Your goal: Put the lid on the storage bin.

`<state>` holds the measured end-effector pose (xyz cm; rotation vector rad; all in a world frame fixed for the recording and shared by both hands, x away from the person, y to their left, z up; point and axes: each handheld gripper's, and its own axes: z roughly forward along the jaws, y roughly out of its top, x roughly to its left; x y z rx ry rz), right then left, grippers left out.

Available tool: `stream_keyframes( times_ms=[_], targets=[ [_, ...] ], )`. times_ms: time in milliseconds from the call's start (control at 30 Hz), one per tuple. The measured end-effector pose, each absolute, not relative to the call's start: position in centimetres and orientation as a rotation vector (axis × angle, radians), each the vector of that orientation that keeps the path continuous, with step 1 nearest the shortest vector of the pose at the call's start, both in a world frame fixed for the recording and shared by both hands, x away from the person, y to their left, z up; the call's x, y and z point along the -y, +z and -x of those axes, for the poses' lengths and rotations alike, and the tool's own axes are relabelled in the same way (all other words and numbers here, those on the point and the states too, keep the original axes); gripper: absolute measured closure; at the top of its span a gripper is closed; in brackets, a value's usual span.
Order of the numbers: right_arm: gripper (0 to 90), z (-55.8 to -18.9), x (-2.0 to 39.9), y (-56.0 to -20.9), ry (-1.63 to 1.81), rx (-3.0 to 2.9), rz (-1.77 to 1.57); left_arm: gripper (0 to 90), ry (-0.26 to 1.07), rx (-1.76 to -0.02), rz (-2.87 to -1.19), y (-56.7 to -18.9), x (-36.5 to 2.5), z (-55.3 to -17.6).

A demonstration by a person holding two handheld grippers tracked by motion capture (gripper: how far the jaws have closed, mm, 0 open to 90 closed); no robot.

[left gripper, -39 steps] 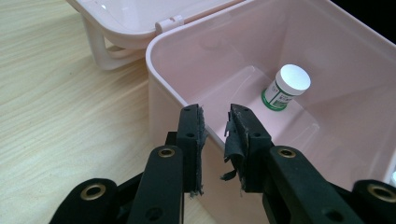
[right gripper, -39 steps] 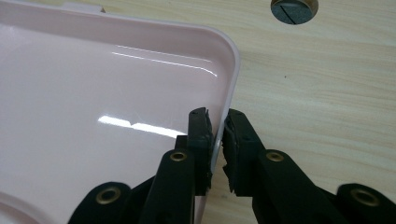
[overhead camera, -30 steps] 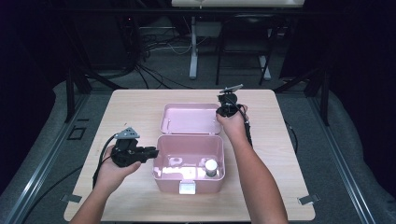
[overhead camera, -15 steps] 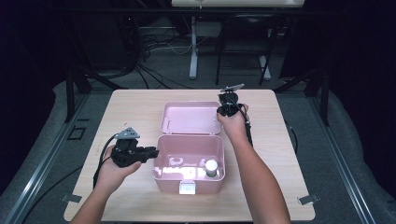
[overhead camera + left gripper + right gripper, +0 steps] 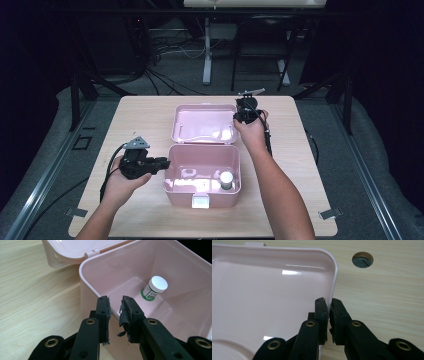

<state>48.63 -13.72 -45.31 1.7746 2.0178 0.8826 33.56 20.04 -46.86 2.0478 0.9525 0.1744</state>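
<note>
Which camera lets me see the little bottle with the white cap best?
The left gripper view: the little bottle stands upright in the pink box, close enough to show its white cap and green label. The high view shows it small, from above, near the box's right wall. The right gripper view looks at the lid instead.

A light wood-grain surface [image 5: 150, 115] with rounded corners stands on a grey floor [image 5: 60, 150]. Near its middle rests an open pink plastic box [image 5: 202, 197], its lid [image 5: 202, 122] laid back flat on the wood behind it. A round cable hole [image 5: 362, 259] is set into the wood just beyond the lid's corner.
</note>
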Motion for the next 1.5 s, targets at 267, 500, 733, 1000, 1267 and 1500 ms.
stream_keyframes(
  times_ms=[267,500,733,1000,1267,1500],
  targets=[
    [85.4,-48.0,13.8,-44.3,0.907,-2.002,-1.73,76.0,0.173,-0.952,-2.047,-46.9,-20.1,-33.6],
    [85.8,-47.4,13.9,-43.4,0.92,-1.995,-1.702,76.0,0.17,-0.953,-2.045,-46.9,-20.1,-33.6],
    [86.2,-46.8,14.0,-42.6,0.942,-1.99,-1.682,76.1,0.171,-0.953,-2.046,-46.9,-20.1,-33.6],
    [86.3,-46.1,14.1,-41.9,0.968,-1.987,-1.642,76.1,0.172,-0.957,-2.043,-46.9,-20.0,-33.6],
    [86.6,-45.3,14.4,-41.2,1.001,-1.985,-1.62,76.1,0.173,-0.959,-2.043,-46.9,-20.0,-33.6],
    [86.9,-44.6,14.6,-40.6,1.028,-1.983,-1.595,76.1,0.175,-0.96,-2.044,-46.9,-20.0,-33.6]
  ],
)
